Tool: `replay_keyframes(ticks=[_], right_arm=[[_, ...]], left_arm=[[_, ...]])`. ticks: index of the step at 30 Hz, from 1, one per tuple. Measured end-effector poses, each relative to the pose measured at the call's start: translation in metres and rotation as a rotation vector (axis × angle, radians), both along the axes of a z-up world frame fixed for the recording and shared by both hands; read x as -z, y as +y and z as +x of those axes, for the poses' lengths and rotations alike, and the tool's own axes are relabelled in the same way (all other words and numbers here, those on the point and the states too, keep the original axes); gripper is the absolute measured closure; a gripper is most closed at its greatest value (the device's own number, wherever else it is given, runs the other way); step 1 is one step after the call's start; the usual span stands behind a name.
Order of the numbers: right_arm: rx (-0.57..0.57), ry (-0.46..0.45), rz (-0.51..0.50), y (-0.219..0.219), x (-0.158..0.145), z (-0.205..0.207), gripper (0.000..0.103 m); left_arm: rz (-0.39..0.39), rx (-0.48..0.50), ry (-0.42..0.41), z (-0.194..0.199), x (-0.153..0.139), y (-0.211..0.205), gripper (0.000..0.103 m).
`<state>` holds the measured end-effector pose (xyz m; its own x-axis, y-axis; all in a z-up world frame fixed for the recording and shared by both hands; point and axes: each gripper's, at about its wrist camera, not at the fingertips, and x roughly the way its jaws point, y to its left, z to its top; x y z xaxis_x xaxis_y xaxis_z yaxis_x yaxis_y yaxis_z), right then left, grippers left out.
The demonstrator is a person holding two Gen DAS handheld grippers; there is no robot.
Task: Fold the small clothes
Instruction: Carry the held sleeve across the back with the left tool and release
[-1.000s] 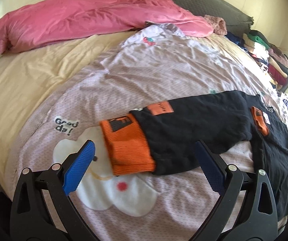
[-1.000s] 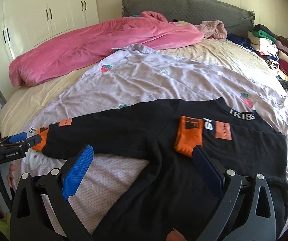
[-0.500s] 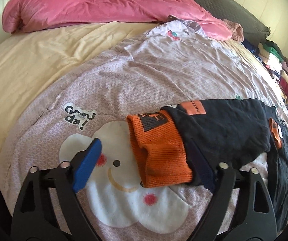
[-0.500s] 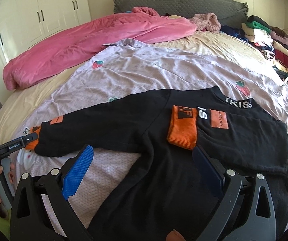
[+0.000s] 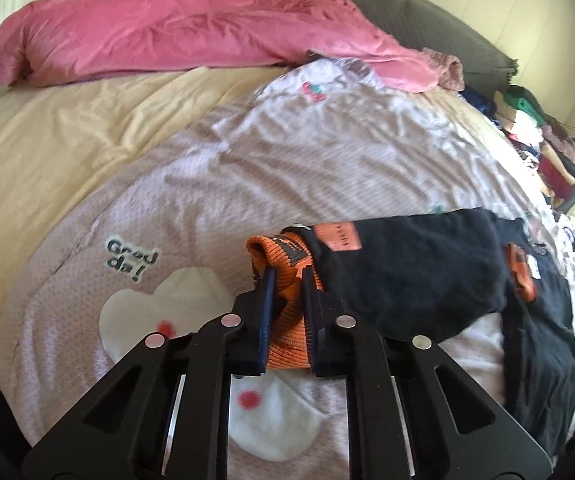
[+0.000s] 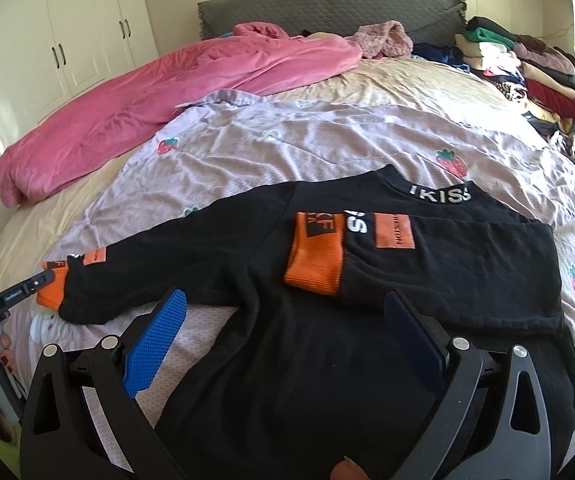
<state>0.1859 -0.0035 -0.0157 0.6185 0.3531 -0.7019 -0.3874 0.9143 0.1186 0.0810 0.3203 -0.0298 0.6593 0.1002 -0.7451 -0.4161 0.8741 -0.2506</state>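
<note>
Left wrist view: my left gripper (image 5: 287,276) has its jaws clamped on the orange cuff (image 5: 283,292) of the black sweater (image 5: 407,272), whose sleeve runs toward 2 o'clock across the bed (image 5: 67,140).

Right wrist view: my right gripper (image 6: 283,332) hovers with jaws apart above the sweater's body, folded cuff at 12 o'clock.

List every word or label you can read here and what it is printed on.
"Good da!": lilac bedspread.
"IKISS": collar of the black sweatshirt.
"S", partly hidden: sweatshirt chest.
Orange sleeve patch: lettering not clearly readable.
Orange cuff print: unreadable.
</note>
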Motion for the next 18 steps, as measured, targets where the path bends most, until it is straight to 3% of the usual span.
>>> replay_keyframes(ticks=[9, 18], right_arm=[[0.051, -0.004, 0.057, -0.038, -0.006, 0.001, 0.004], [0.129, -0.003, 0.102, -0.091, -0.006, 0.003, 0.004]], left_arm=[[-0.004, 0.109, -0.082, 0.014, -0.047, -0.047, 0.098], [-0.015, 0.232, -0.098, 0.041, -0.066, -0.109, 0.099]])
